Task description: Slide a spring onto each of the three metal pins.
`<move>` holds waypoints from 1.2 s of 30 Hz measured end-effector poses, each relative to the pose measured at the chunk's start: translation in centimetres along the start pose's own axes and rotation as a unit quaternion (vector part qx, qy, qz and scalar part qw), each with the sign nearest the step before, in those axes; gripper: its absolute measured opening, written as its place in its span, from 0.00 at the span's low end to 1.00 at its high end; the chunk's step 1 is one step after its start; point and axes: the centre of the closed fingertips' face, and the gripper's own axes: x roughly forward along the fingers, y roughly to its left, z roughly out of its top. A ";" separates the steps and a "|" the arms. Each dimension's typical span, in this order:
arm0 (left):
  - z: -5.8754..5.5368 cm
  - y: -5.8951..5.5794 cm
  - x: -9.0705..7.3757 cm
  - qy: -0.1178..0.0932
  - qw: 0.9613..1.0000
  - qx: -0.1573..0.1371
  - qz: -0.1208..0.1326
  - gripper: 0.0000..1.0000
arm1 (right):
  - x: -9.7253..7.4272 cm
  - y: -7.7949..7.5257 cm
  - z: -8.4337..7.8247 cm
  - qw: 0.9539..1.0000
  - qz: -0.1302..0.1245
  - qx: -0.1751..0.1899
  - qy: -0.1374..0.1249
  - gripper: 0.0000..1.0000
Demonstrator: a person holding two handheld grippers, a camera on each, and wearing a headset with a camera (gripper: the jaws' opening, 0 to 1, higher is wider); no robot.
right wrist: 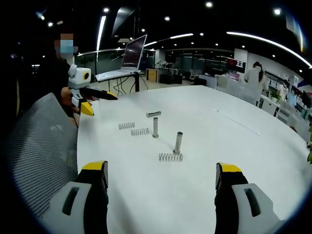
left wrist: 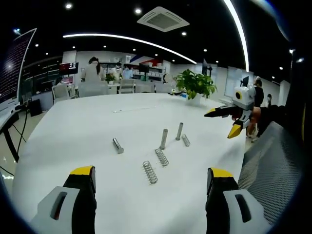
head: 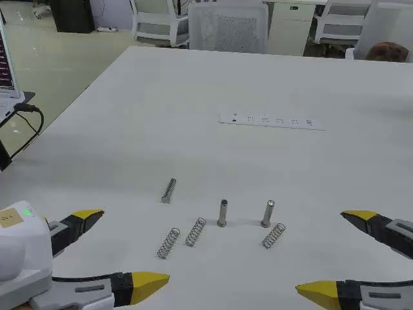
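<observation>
- The table is carrying everything; the centre pin, standing upright, is serving as the reference below.
- The left gripper is hovering near-left of the centre pin, jaws spread wide and gripping nothing; the right gripper is hovering near-right of it, equally wide and empty; neither is touching any part.
- Three pins are showing: the centre pin; a second upright pin just right of it; a fallen pin lying left of and slightly beyond it, its long axis running mostly away from the person; that one is probably needing to be stood up or held first.
- Three springs are lying flat, none on a pin yet: the inner spring just near-left of the centre pin; the outer spring further left; the right spring near-right, close by the second upright pin's foot; all are slanting alike, near end left, far end right.
- The left gripper is sitting nearer the two left springs; the right gripper nearer the right spring; each spring is lying ahead of and inward from its nearer jaws, so the coming reach is likely going forward and toward the centre pin.
</observation>
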 end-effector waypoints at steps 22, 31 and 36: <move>0.5 0.2 0.0 -0.002 1.000 0.003 0.002 0.91 | 0.0 0.0 0.0 1.000 0.000 -0.001 0.000 0.90; 0.9 0.7 0.1 -0.004 1.000 0.004 0.004 0.91 | 0.0 0.0 0.0 1.000 -0.001 0.001 -0.001 0.90; 1.3 1.0 0.4 -0.006 1.000 0.006 0.005 0.91 | -0.1 0.2 0.1 1.000 -0.003 0.002 -0.005 0.90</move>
